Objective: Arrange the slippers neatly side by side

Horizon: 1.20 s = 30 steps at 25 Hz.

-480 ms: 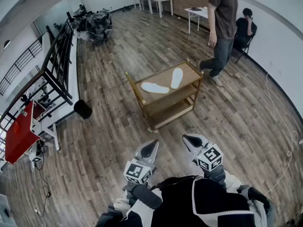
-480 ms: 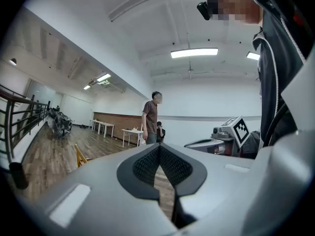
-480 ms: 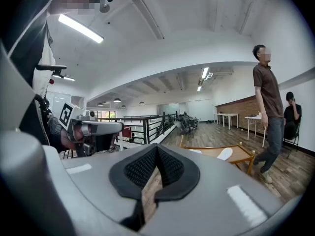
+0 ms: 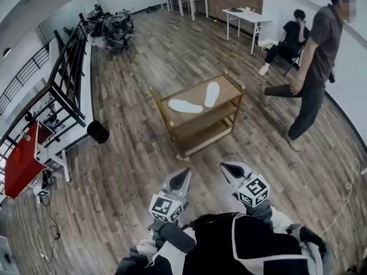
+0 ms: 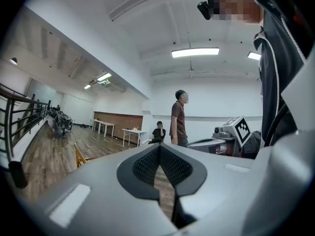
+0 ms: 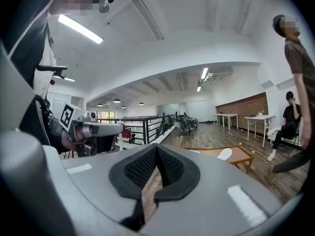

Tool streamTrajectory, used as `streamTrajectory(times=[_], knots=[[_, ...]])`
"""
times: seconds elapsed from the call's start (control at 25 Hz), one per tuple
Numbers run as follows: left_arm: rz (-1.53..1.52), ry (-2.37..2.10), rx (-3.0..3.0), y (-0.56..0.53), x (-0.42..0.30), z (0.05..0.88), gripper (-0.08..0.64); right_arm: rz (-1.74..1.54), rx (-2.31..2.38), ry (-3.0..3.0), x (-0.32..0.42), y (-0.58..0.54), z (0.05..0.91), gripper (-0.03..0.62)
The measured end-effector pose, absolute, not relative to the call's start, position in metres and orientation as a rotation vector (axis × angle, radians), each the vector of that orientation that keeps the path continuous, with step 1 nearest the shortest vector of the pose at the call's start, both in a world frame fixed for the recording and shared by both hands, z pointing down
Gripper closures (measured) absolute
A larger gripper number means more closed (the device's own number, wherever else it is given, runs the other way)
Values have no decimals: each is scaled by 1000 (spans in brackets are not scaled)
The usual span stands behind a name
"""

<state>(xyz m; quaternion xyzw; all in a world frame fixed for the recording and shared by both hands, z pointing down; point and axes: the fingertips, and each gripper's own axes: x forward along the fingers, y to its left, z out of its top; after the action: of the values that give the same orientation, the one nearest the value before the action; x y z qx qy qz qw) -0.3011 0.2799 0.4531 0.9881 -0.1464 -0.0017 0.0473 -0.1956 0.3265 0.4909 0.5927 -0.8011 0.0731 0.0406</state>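
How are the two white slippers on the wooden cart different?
The left slipper lies almost sideways across the cart top; the right slipper points away. The left slipper sits nearer the camera, the right slipper farther back. Both are white and lie flat.

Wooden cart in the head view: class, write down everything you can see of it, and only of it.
The cart is light brown wood, rectangular, with a raised rim round its top, two lower shelves and corner posts. It stands upright on the plank floor, turned at an angle to the viewer. On its top lie a white slipper and a second slipper, apart and angled to each other. Nothing else touches it.
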Motion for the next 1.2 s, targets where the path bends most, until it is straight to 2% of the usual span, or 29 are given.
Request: streamTrajectory(times=[1.2], knots=[[36, -403, 3034, 295, -272, 453, 541, 233, 1804, -2547, -184, 336, 488, 588]])
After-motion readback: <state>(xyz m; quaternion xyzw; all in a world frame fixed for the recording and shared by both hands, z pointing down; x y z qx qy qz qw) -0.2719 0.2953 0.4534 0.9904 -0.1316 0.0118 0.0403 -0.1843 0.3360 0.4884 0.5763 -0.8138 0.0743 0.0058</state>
